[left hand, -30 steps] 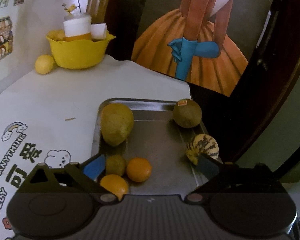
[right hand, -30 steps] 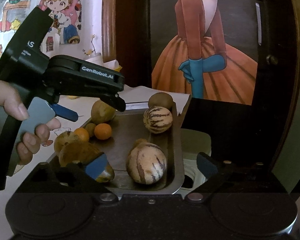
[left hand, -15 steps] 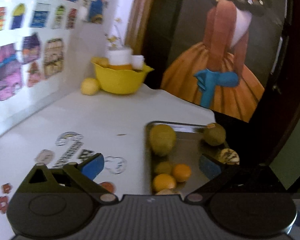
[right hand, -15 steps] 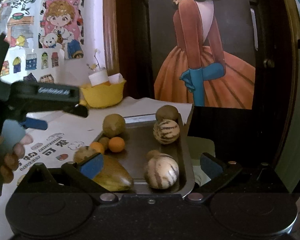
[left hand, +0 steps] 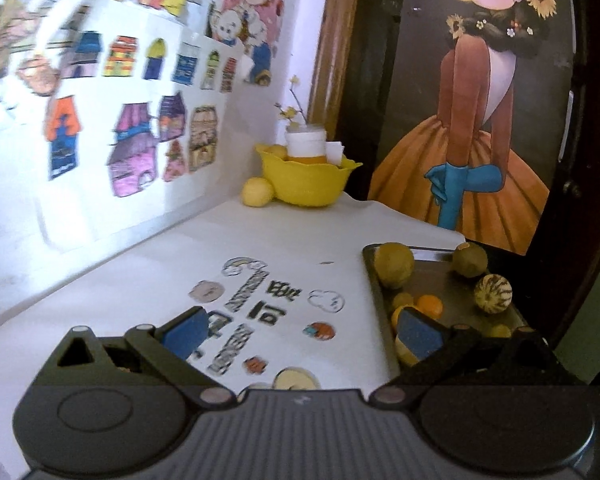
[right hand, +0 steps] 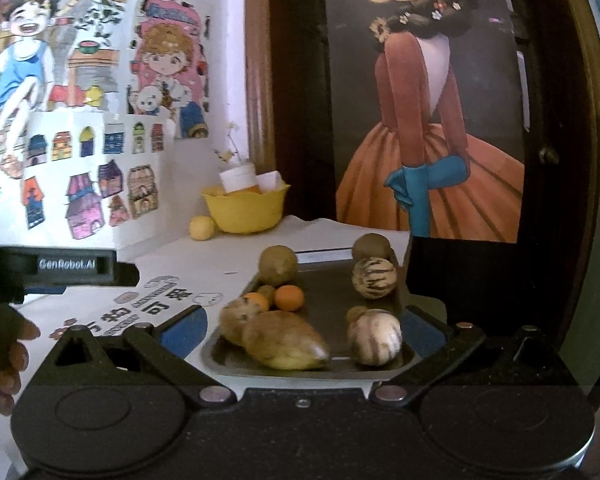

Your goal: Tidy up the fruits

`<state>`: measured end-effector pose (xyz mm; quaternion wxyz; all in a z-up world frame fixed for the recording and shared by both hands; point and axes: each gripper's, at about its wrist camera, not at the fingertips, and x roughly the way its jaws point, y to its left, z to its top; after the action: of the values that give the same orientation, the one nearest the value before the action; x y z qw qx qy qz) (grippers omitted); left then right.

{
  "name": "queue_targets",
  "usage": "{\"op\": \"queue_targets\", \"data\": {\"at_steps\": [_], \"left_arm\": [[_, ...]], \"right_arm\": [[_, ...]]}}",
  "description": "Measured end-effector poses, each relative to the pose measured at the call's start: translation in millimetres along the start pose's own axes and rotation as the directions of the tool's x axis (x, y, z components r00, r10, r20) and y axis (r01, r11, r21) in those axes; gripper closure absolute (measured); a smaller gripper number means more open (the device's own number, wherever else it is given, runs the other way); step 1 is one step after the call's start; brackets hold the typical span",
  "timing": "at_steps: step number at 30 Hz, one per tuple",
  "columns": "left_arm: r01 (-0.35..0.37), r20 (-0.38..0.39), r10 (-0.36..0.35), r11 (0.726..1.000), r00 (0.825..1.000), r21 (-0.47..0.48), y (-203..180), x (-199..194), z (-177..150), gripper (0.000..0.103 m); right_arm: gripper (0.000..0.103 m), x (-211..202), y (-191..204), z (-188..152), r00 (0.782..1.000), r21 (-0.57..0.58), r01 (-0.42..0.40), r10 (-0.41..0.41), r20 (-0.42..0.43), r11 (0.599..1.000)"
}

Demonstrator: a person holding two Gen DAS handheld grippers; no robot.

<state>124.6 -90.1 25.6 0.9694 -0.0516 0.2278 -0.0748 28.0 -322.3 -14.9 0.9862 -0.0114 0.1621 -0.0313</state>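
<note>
Both grippers, left (left hand: 300, 330) and right (right hand: 302, 326), are hovering with fingers spread, empty, the fruit tray (right hand: 332, 280) lying just beyond.

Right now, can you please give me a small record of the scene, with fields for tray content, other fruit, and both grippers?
surface: white table with cartoon stickers
tray: metal tray at the table's right edge
tray content: two striped melons, two oranges, several brownish-green fruits, one long yellowish fruit
other fruit: yellow fruit beside the yellow bowl
left gripper: open, empty, over the stickers
right gripper: open, empty, facing the tray
</note>
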Motion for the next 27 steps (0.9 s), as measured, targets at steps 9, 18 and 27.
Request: {"op": "queue_targets", "data": {"at_steps": [9,18,27], "left_arm": [[-0.026,0.035,0.028,0.999,0.999,-0.038,39.9,-48.0,-26.5,0.0],[-0.071,0.053,0.074,0.996,0.996,-0.046,69.2,-81.7,-49.3,0.0],[-0.083,0.062,0.085,0.996,0.994,-0.036,81.8,-96.9,-68.2,0.0]], "right_arm": [[0.001,-36.0,23.6,-10.2,0.999,-0.012,-0.017,0.017,0.037,1.0],[0.001,-56.1,42.1,-24.3,0.999,-0.023,-0.039,0.04,0.033,0.999],[0.001,-62.8,52.6,-37.1,0.998,-0.026,-0.064,0.064,0.018,0.998]]}}
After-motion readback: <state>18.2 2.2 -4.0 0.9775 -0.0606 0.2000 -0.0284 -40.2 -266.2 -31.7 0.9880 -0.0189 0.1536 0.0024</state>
